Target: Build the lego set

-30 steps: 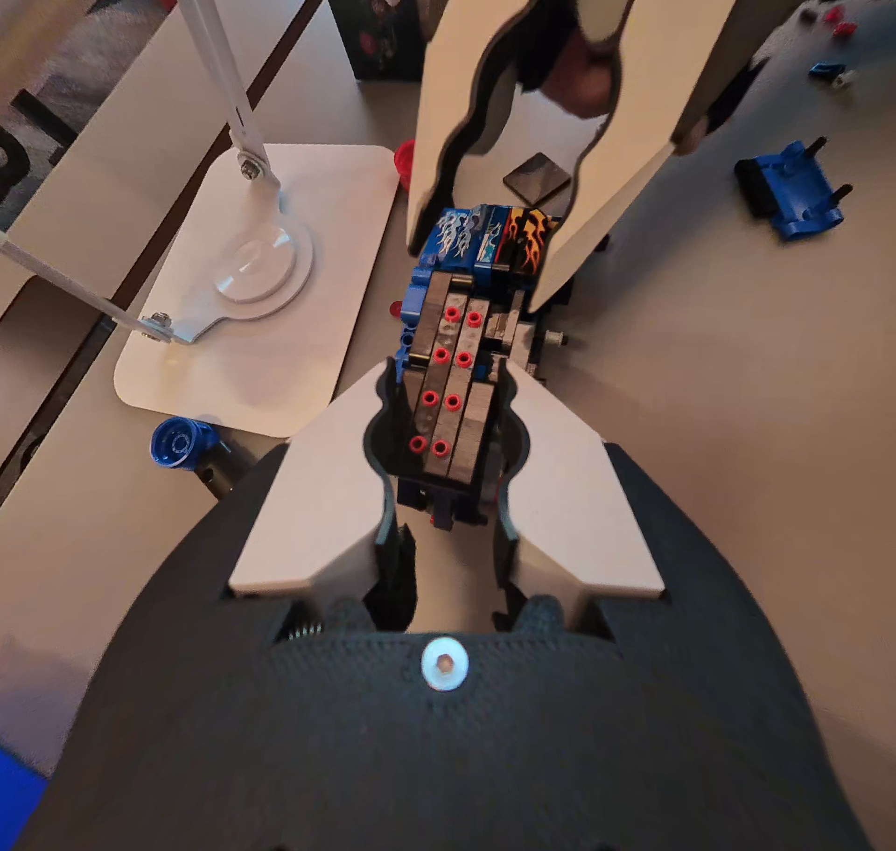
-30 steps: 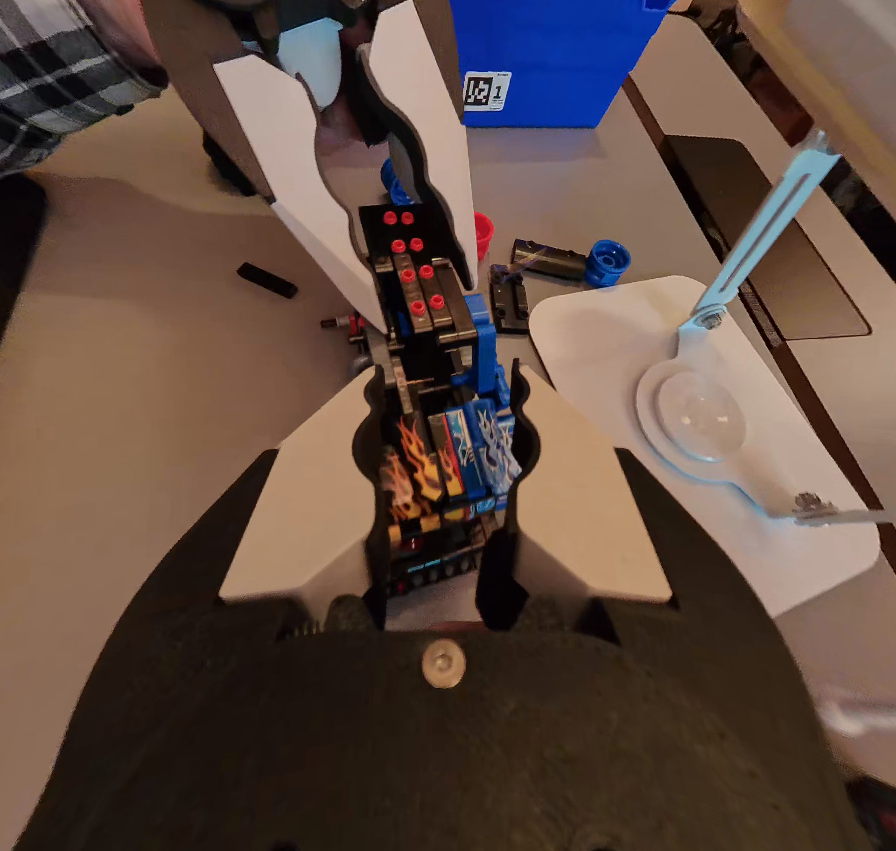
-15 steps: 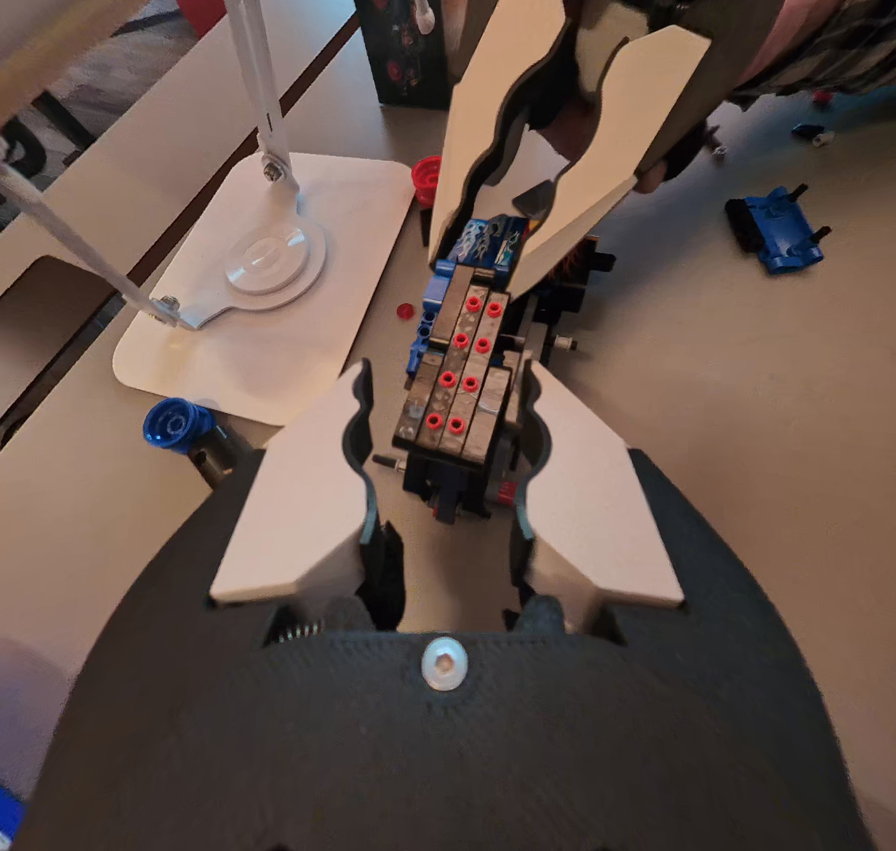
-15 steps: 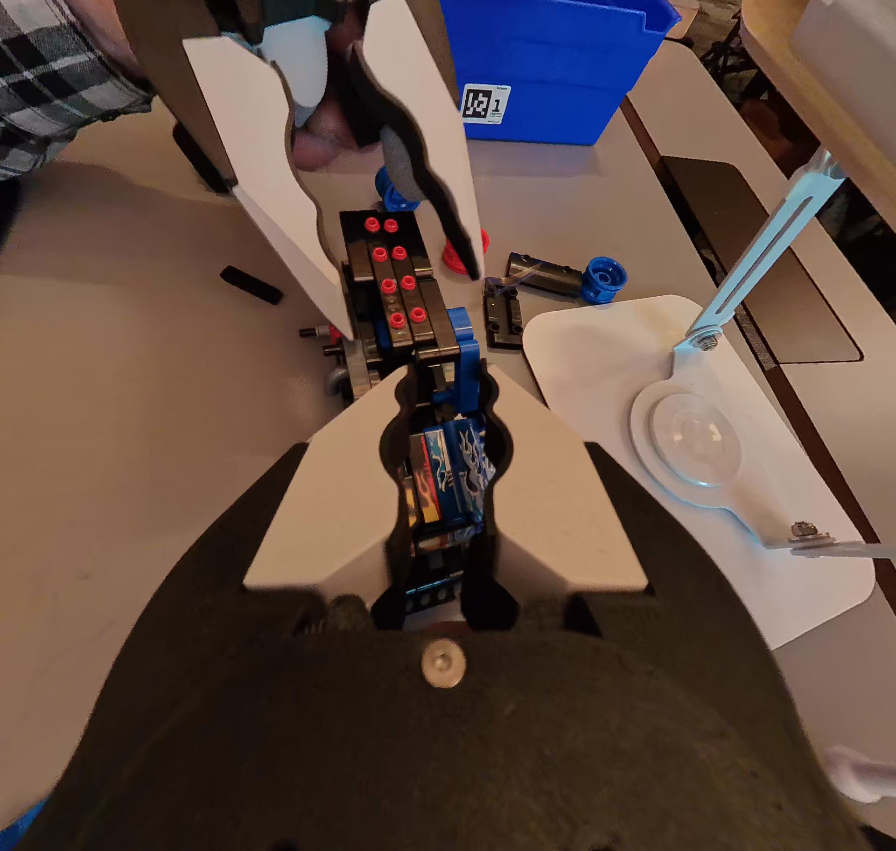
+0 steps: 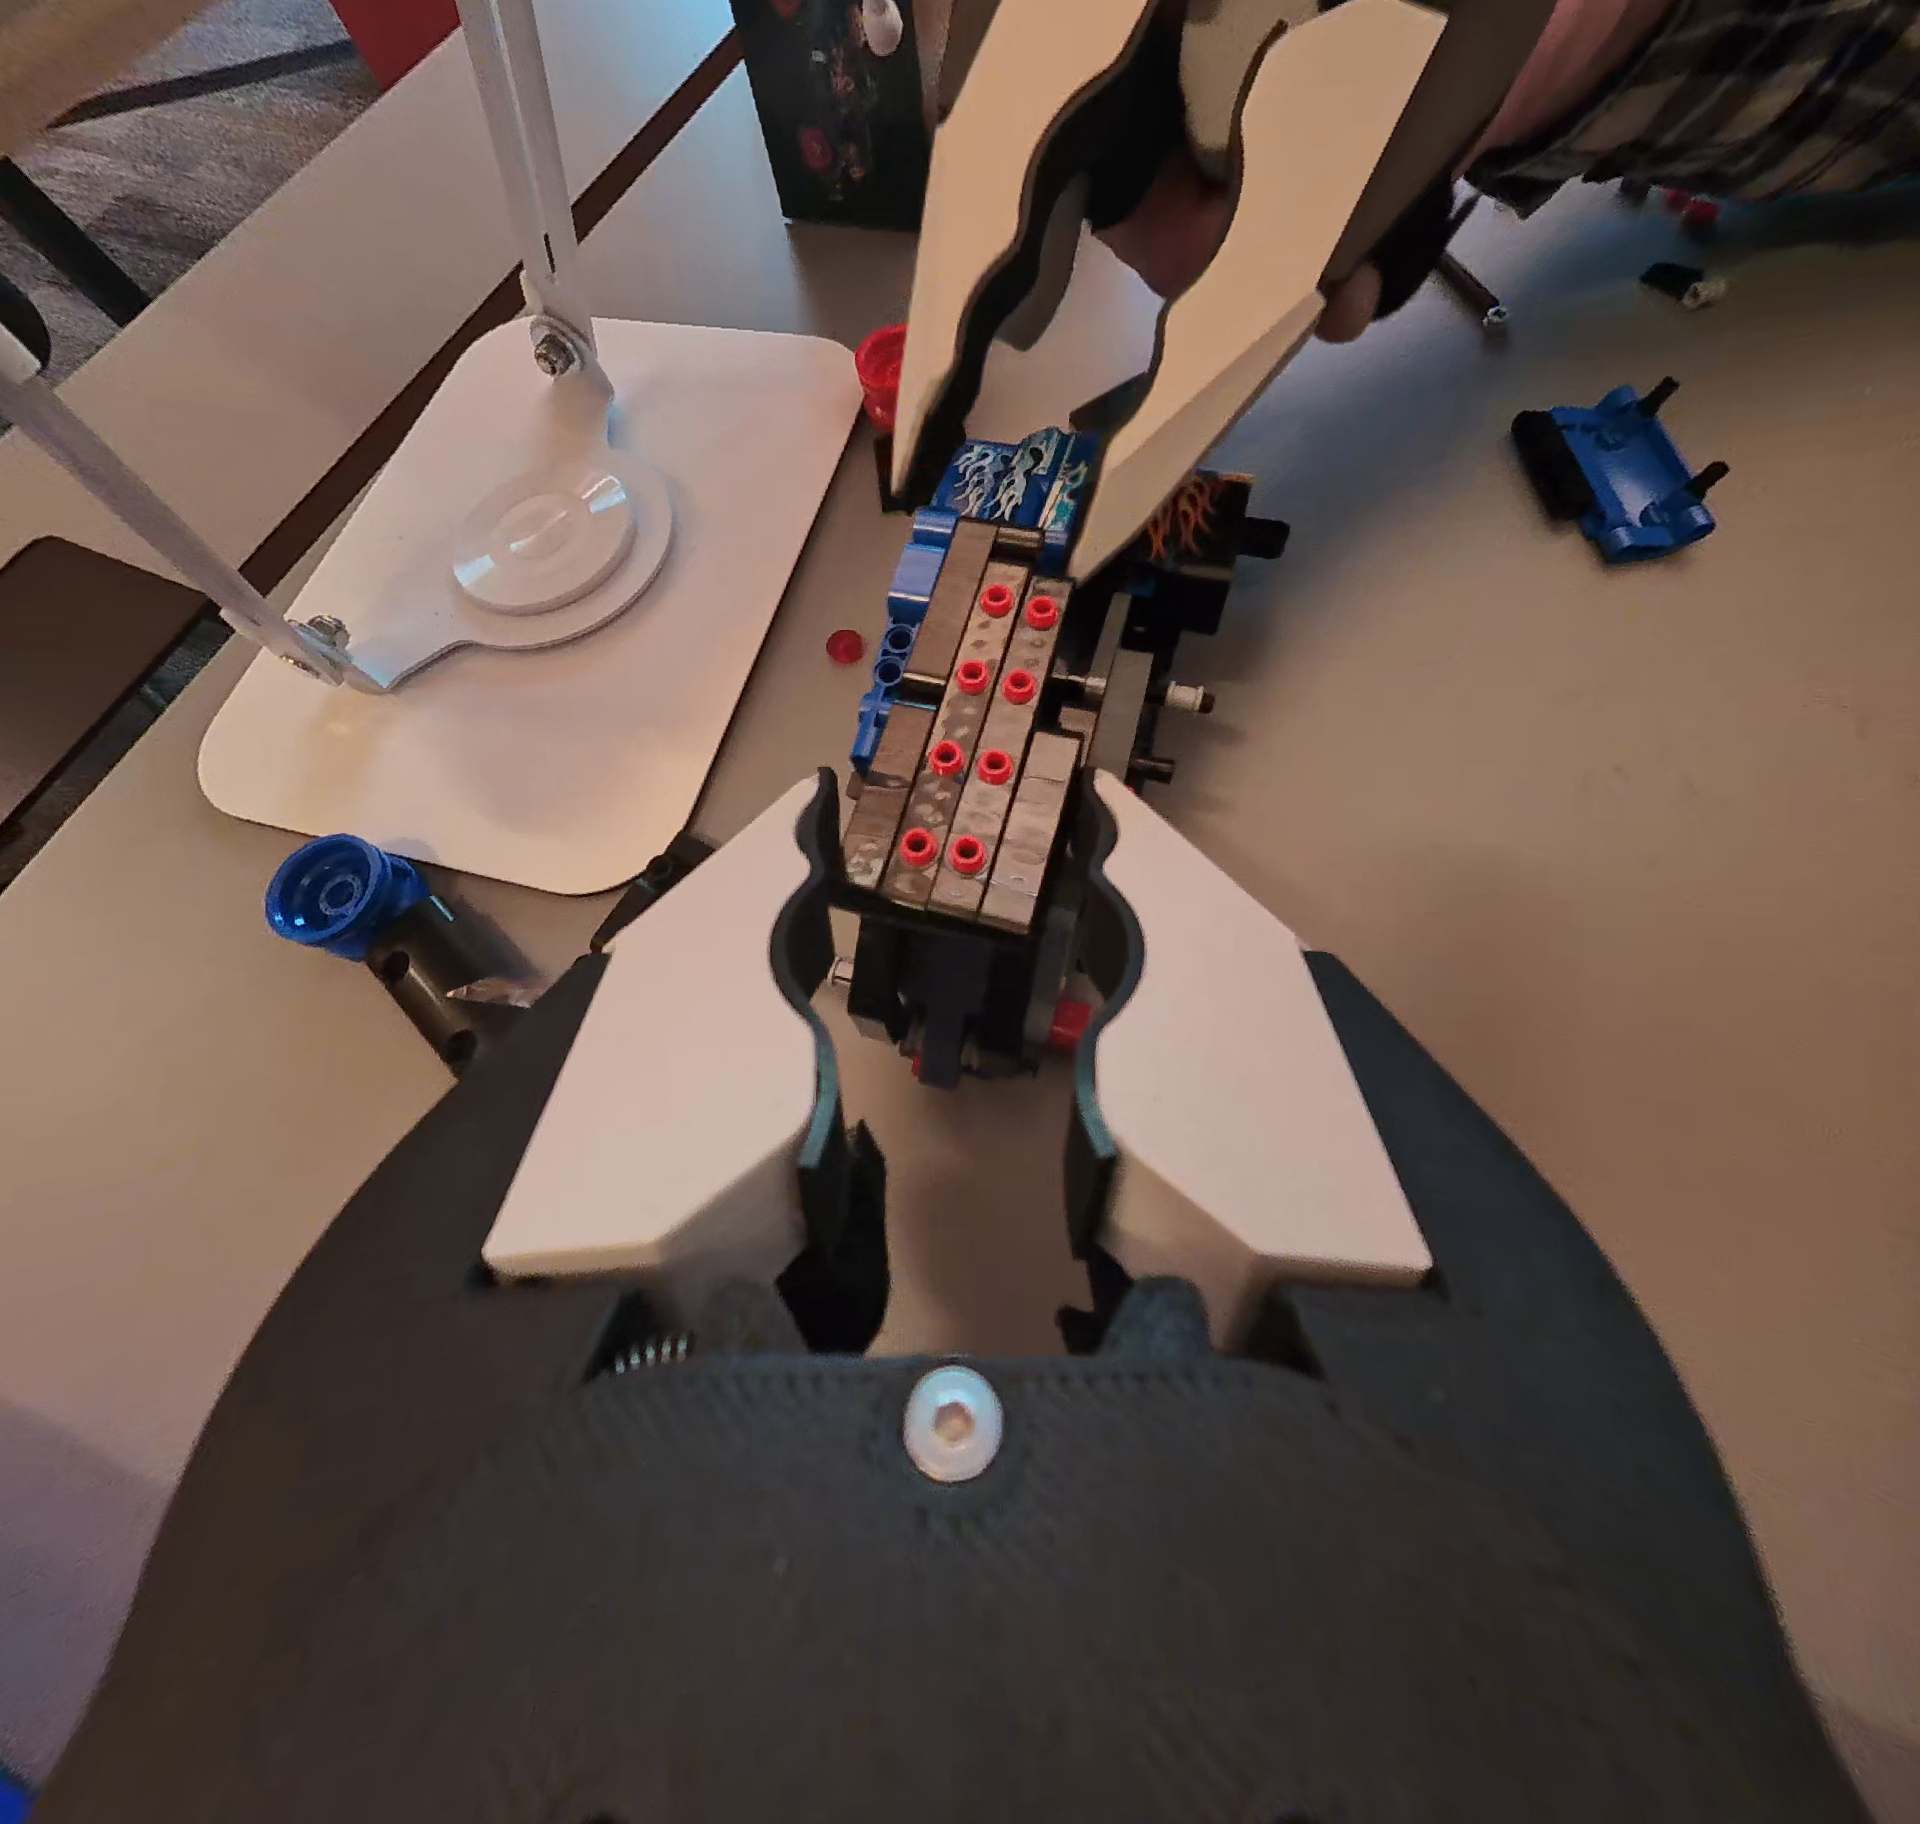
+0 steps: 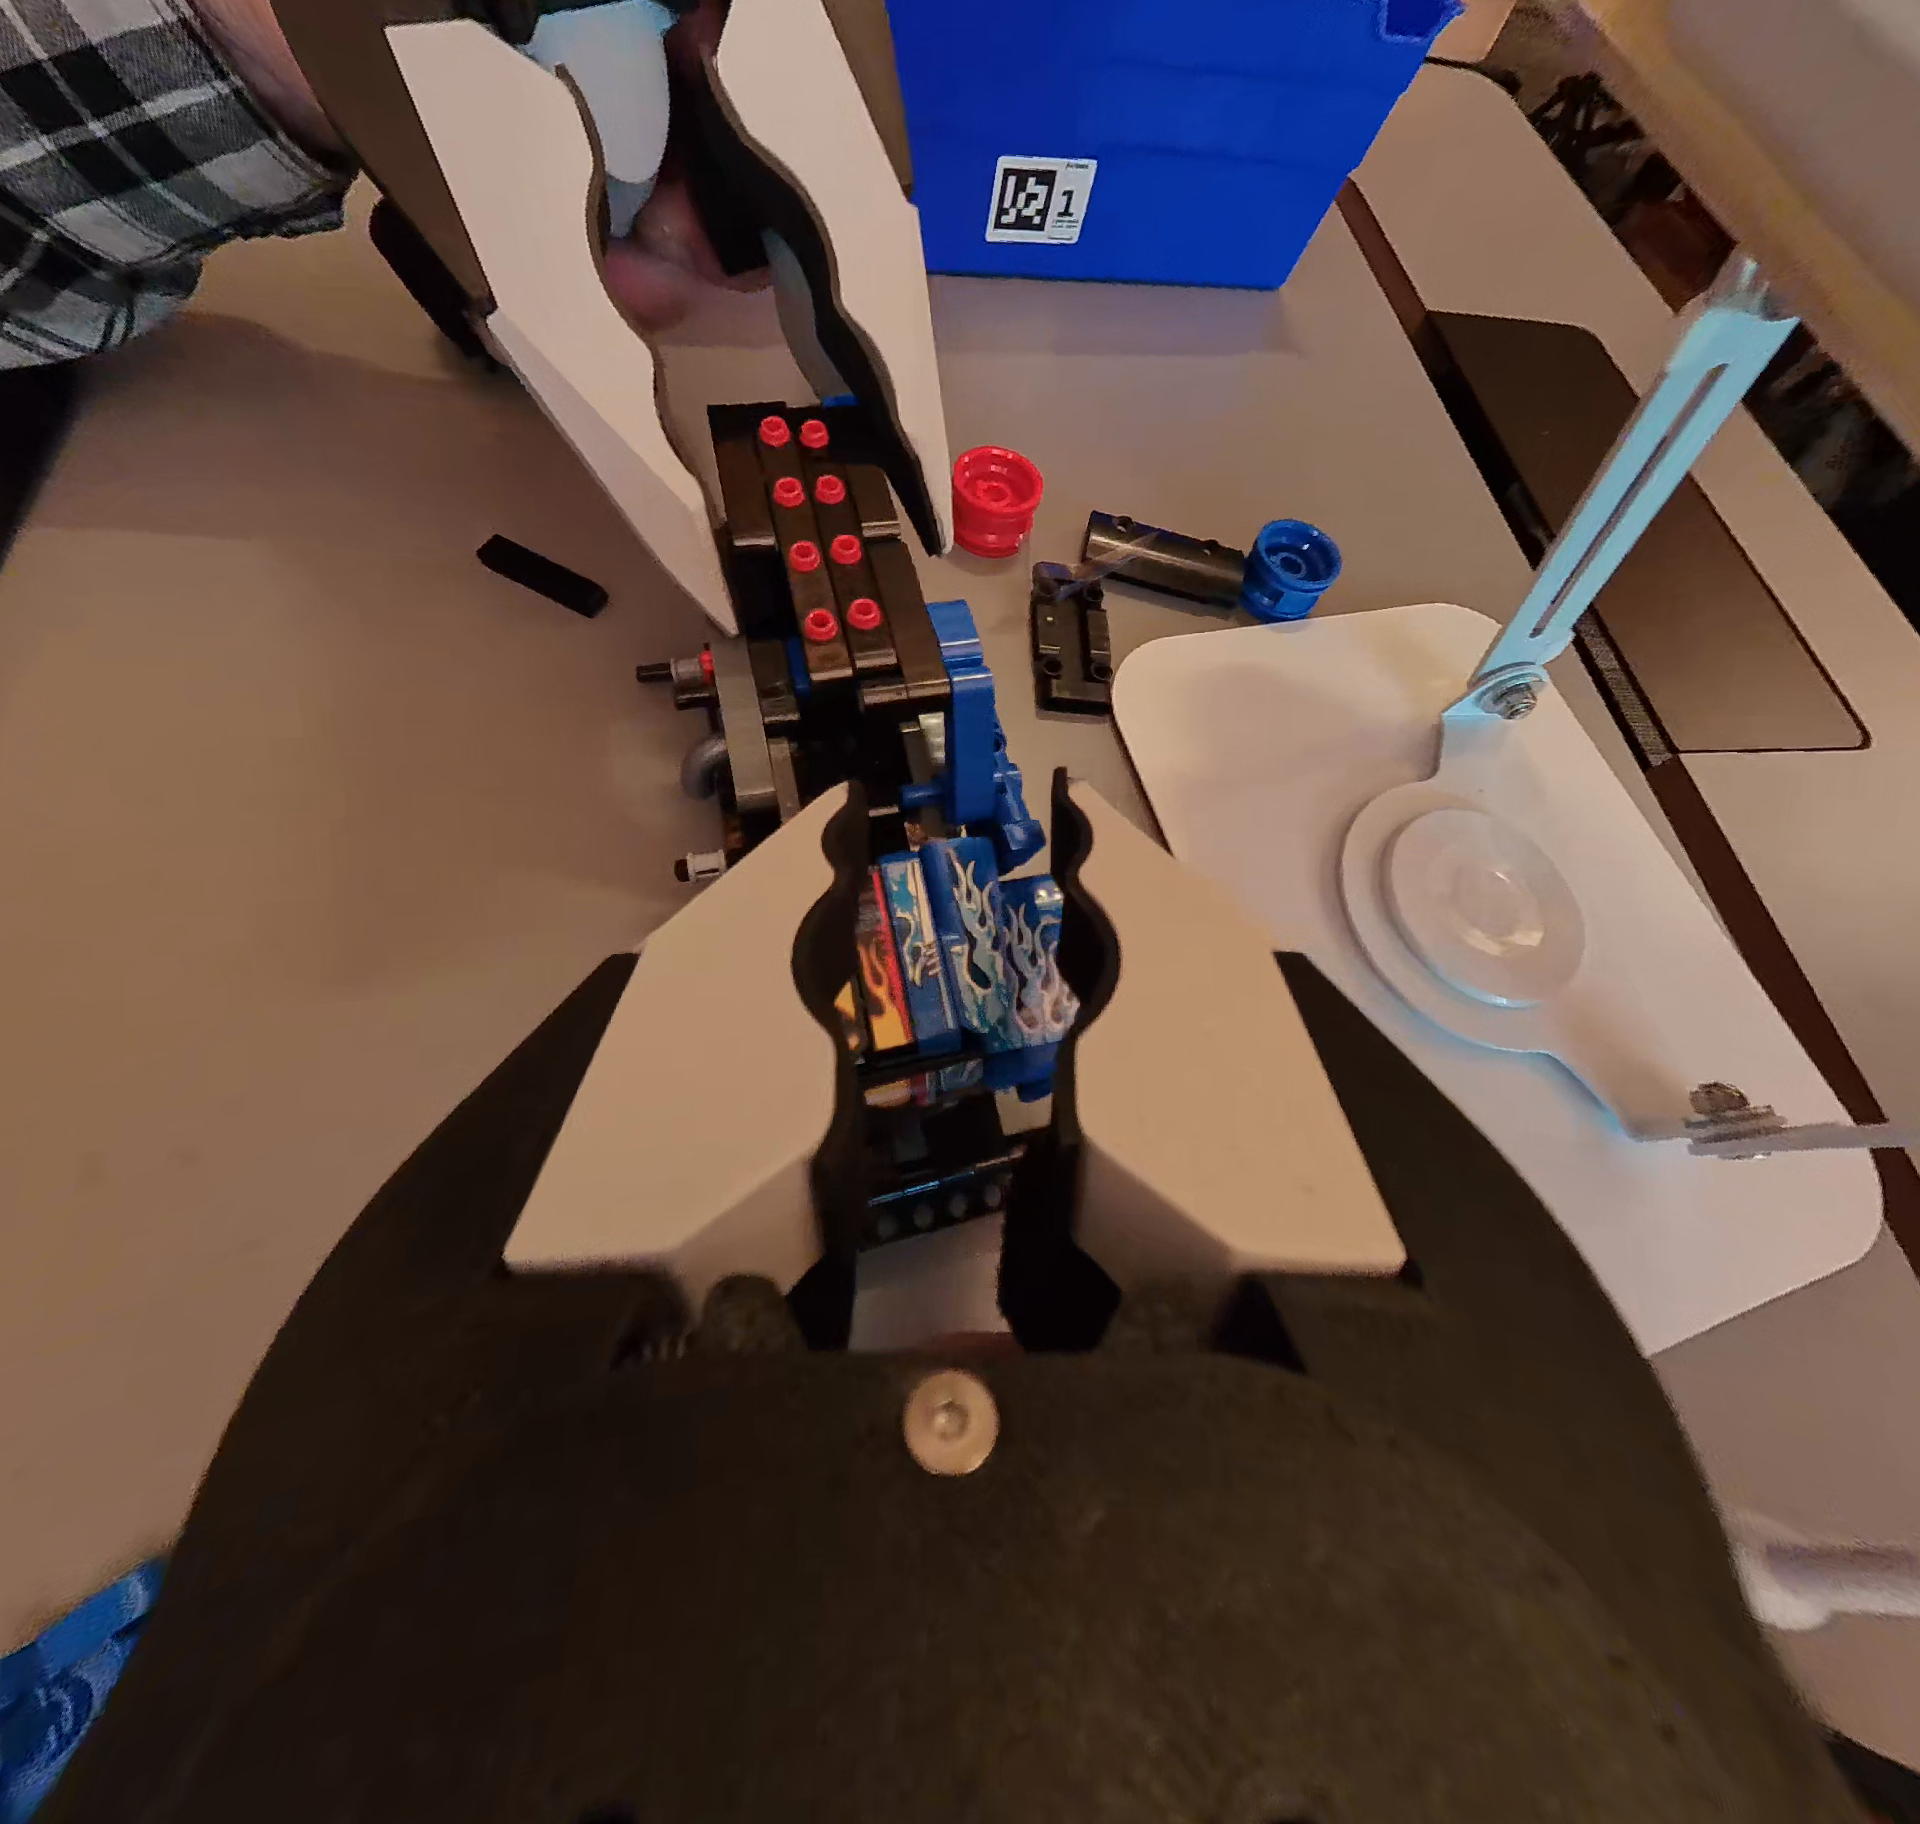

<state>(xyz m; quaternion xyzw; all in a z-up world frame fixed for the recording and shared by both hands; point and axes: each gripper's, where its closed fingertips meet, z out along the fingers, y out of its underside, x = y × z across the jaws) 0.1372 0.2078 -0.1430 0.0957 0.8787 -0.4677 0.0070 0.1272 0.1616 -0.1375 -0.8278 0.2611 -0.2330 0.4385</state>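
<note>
The lego vehicle [image 5: 966, 725] lies on the table: a black deck with red studs, a blue side, and a flame-decorated front. My left gripper [image 5: 956, 818] is closed around its black rear end, fingers against both sides. It also shows in the right wrist view [image 6: 831, 579], at the top. My right gripper [image 6: 951, 798] is shut on the flame-decorated front [image 6: 966, 953] from the opposite end. In the left wrist view the right gripper [image 5: 997, 517] comes down from above. The vehicle's underside is hidden.
A white lamp base [image 5: 499, 652] lies just left of the vehicle. A blue wheel on a dark piece [image 5: 332, 901], a red wheel [image 6: 995, 498], a black plate [image 6: 1070, 652], a black bar [image 6: 540, 574] and a blue part [image 5: 1610, 481] lie around. A blue bin [image 6: 1143, 91] stands behind. There is about 6 cm between the tips of the two grippers. The white lamp base [image 5: 499, 652] is about 15 cm from both grippers' fingertips.
My left gripper let go of the vehicle, widened, then narrowed again around its rear end. My right gripper closed tighter on the flame front. The vehicle turned slightly.
</note>
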